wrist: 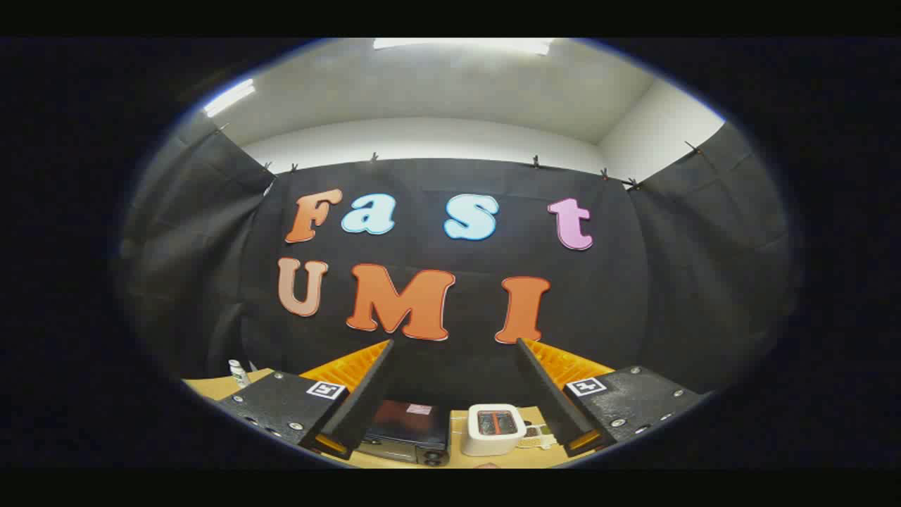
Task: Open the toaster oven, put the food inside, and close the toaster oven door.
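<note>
The two fingers of the gripper stand spread wide apart with nothing between their pads, tilted up toward the booth wall rather than down at the table. Each finger is a long flat wedge rising from a dark speckled block studded with small screws, and each block carries a small square black-and-white marker tag. Ribbed orange plastic panels sit on the outer side of both fingers.

Below and between the fingers, nearer the left one, lies the dark boxy toaster oven, seen from above; its top is glossy black with a small pale sticker whose writing is too small to read, and its front with a round knob is cut off at the bottom. Whether its door is open or shut cannot be told. Just right of it, close to the right finger, stands a white rounded pop-up toaster with two slots on top. A small patterned item beside that toaster is half hidden by the right finger and hard to identify.

All rest on a light wooden tabletop. Beyond the left finger stands a small white bottle, too blurred for its label to be read
</note>
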The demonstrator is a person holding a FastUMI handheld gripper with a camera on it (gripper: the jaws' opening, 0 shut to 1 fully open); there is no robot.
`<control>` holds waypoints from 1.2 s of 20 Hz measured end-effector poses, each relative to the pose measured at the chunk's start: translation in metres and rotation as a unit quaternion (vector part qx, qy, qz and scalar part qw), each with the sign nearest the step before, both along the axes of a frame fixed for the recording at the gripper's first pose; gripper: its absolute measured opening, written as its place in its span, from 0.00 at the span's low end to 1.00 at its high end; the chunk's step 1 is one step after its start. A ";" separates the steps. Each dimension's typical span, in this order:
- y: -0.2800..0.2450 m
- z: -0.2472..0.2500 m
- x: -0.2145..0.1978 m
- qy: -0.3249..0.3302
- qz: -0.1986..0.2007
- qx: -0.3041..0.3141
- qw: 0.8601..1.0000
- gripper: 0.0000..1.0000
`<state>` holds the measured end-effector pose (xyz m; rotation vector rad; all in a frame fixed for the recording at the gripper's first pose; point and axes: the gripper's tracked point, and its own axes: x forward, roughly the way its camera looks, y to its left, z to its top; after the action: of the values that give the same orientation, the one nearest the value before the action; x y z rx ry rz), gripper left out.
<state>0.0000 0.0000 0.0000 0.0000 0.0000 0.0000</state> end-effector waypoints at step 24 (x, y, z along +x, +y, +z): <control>0.045 -0.091 0.024 0.087 0.019 0.050 0.995 0.99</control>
<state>0.0240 0.0447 -0.0913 0.1007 0.1749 0.0379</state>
